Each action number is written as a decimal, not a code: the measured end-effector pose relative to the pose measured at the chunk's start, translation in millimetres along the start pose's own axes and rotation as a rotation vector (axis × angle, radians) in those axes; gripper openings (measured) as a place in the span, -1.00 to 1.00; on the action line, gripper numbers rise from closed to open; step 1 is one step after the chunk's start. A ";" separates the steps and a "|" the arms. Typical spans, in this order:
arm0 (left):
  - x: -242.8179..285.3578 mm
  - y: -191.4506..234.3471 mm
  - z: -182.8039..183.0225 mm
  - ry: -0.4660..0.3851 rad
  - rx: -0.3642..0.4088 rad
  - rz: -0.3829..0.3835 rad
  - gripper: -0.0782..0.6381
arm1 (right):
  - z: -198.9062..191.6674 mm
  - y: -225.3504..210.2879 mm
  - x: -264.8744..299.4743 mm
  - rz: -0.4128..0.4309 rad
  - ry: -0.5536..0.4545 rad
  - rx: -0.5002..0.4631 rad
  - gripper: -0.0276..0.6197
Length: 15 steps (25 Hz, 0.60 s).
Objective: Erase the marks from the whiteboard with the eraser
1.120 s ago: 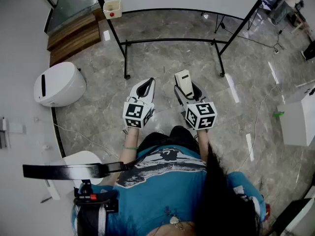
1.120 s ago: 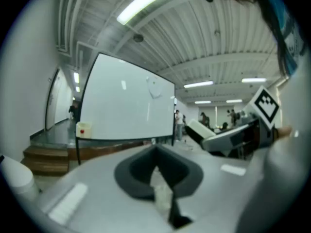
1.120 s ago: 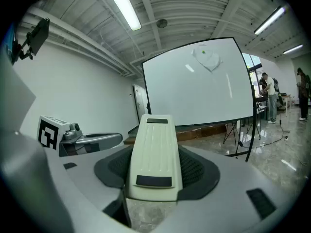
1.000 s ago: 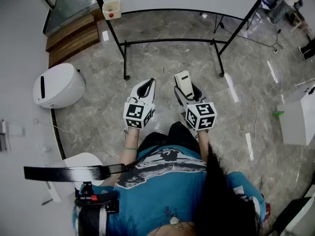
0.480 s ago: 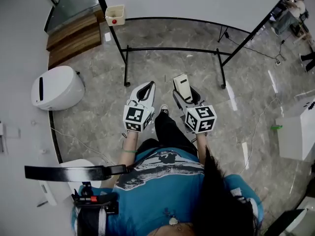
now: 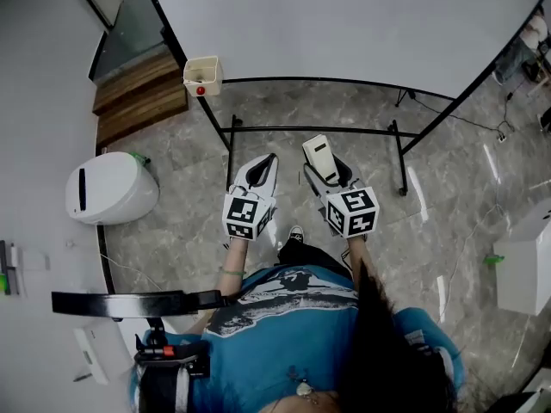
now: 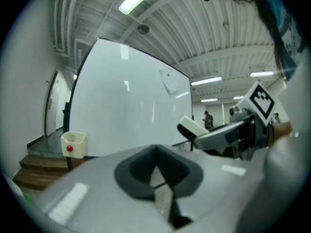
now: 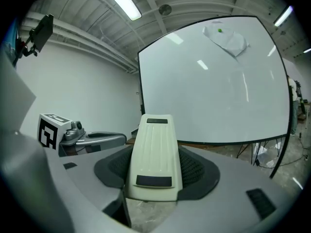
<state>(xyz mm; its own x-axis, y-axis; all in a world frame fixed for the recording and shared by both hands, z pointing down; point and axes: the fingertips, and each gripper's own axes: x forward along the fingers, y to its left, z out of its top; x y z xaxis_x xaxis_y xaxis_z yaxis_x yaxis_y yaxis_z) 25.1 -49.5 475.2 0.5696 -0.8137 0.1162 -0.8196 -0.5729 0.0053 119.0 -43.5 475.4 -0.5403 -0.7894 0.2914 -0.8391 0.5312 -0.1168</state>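
The whiteboard (image 6: 344, 24) stands ahead of me on a black frame; it also fills the left gripper view (image 7: 126, 115) and the right gripper view (image 8: 214, 91). A faint smudged mark (image 8: 226, 40) with a small green dot sits high on the board, seen also in the left gripper view (image 7: 170, 84). My right gripper (image 6: 327, 172) (image 8: 155, 178) is shut on the cream eraser (image 6: 320, 157) (image 8: 154, 154), well short of the board. My left gripper (image 6: 263, 165) (image 7: 156, 174) is held beside it, shut with nothing in it. The eraser (image 7: 192, 127) shows at its right.
A small cream box (image 6: 201, 76) with a red item hangs at the board's lower left corner. The stand's black crossbar (image 6: 314, 129) runs near the floor. A white rounded machine (image 6: 110, 188) and wooden steps (image 6: 138, 93) lie left; a white cabinet (image 6: 525, 265) stands right.
The view has lifted and come nearer, so much more of the whiteboard shows at the top. Both grippers stay side by side, the eraser still held.
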 end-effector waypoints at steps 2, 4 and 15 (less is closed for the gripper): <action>25.8 11.2 7.7 -0.008 0.006 0.007 -0.80 | 14.9 -20.0 19.4 0.003 -0.015 -0.016 -0.10; 47.8 23.8 10.1 -0.006 0.013 0.017 -0.80 | 24.7 -37.5 41.1 0.005 -0.025 -0.028 -0.10; 93.4 69.5 -8.0 0.078 0.020 0.067 -0.80 | 39.9 -73.2 120.9 0.044 -0.015 -0.072 -0.10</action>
<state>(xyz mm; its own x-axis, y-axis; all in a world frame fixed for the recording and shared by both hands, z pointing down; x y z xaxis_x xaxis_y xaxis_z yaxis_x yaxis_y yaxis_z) 20.9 -164.5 494.3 0.5063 -0.8406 0.1923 -0.8539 -0.5199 -0.0246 112.6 -190.1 481.3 -0.5782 -0.7689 0.2728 -0.8080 0.5861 -0.0604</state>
